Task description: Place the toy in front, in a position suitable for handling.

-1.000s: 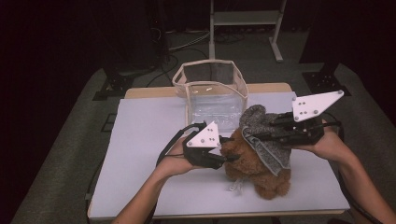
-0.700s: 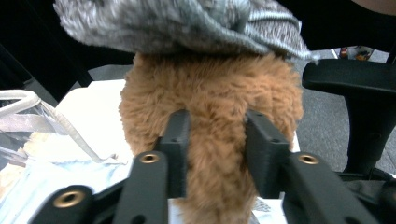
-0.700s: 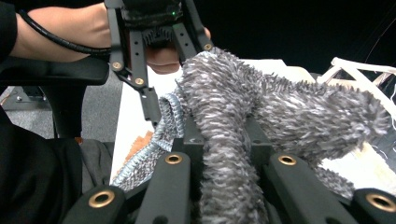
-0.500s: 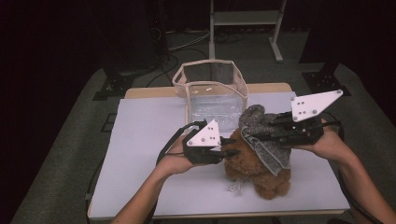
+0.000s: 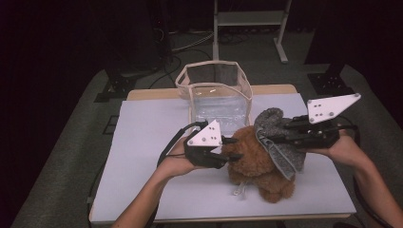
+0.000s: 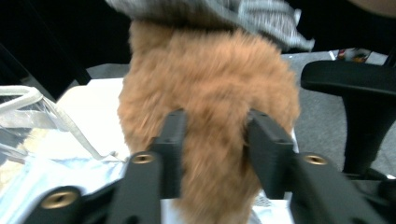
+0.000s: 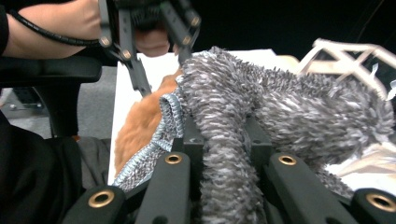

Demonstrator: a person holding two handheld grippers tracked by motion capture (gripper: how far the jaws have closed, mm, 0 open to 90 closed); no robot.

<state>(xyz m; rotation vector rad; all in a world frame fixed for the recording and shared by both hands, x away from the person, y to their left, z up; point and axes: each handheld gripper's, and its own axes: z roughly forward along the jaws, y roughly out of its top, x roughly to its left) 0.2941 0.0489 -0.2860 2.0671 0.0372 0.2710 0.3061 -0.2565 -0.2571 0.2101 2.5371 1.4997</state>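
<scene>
Between the two grippers, near the middle of the counter (image 5: 142, 142), sits a brown plush bear (image 5: 256, 164) with a grey knitted hat (image 5: 278, 137) drawn over its upper part. Left gripper (image 5: 233, 148): held level in the person's left hand (image 5: 176, 161), its fingers (image 6: 170, 140) point toward the bear's left flank. Its own view shows brown fur bulging between the two fingers, pressed on both sides, so they are clenched on the bear; the jaws have just been opening slightly from a tighter squeeze, with the fur remaining between them. Right gripper (image 5: 266, 138): held level in the right hand (image 5: 342, 149), it meets the hat from the opposite side. Its own view shows a fold of shaggy grey fabric (image 7: 224, 154) rising between its fingers (image 7: 191, 135) and pinched there, so they are grasping the hat. The hat's ribbed band (image 7: 163, 126) hangs just to the left of those fingers, over the brown fur (image 7: 140, 126). Beyond both sets of fingers, toward the far edge of the counter, stands a clear bag with a cream rim (image 5: 214, 71), open at the top and apart from the bear. A white cord (image 5: 240, 190) lies on the counter beside the bear, on the person's side of the left fingers.
</scene>
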